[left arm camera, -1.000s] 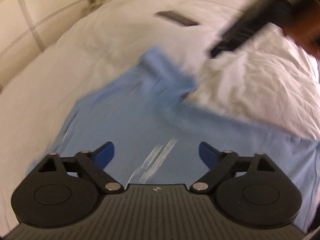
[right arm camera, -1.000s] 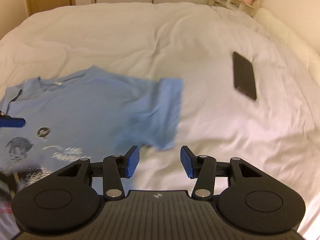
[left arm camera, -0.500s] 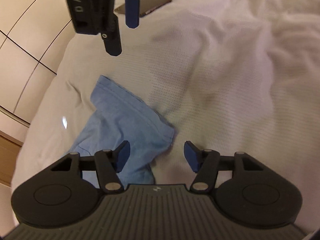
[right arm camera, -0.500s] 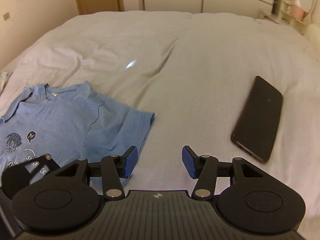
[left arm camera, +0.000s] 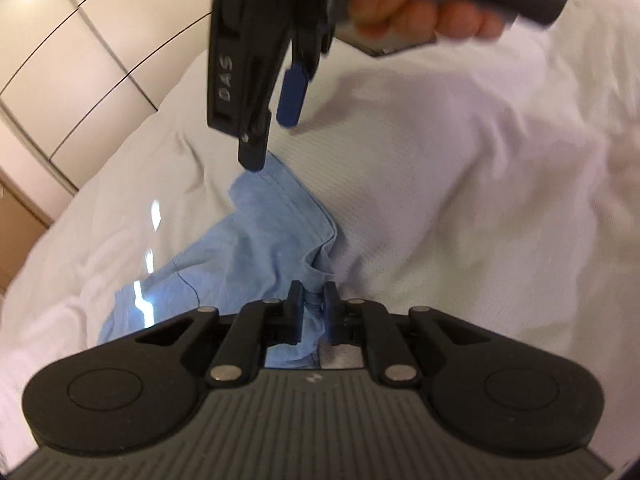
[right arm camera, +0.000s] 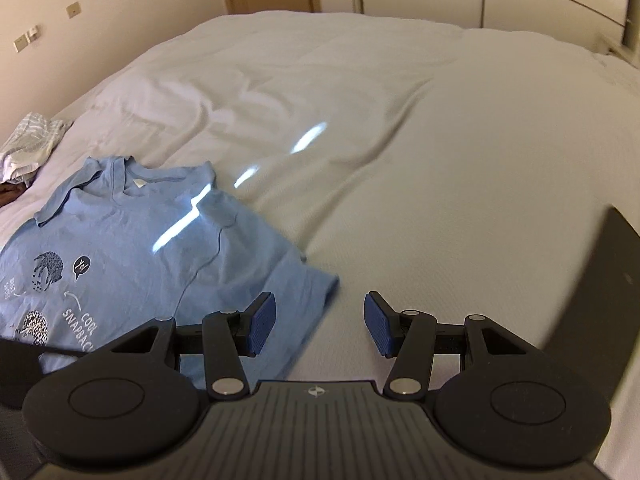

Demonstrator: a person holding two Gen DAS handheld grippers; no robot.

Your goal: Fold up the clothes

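Left tool pinching the blue T-shirt at its sleeve edge on the bed; right tool spread wide, hovering over the sleeve, gripping nothing.

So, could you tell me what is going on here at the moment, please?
A person is folding a light blue T-shirt on a white bed, holding a claw in each hand. The left claw is shut on the shirt's sleeve near its hem. The right claw hangs open over the sleeve's edge, holding nothing. The shirt lies print side up, with no fold visible yet.
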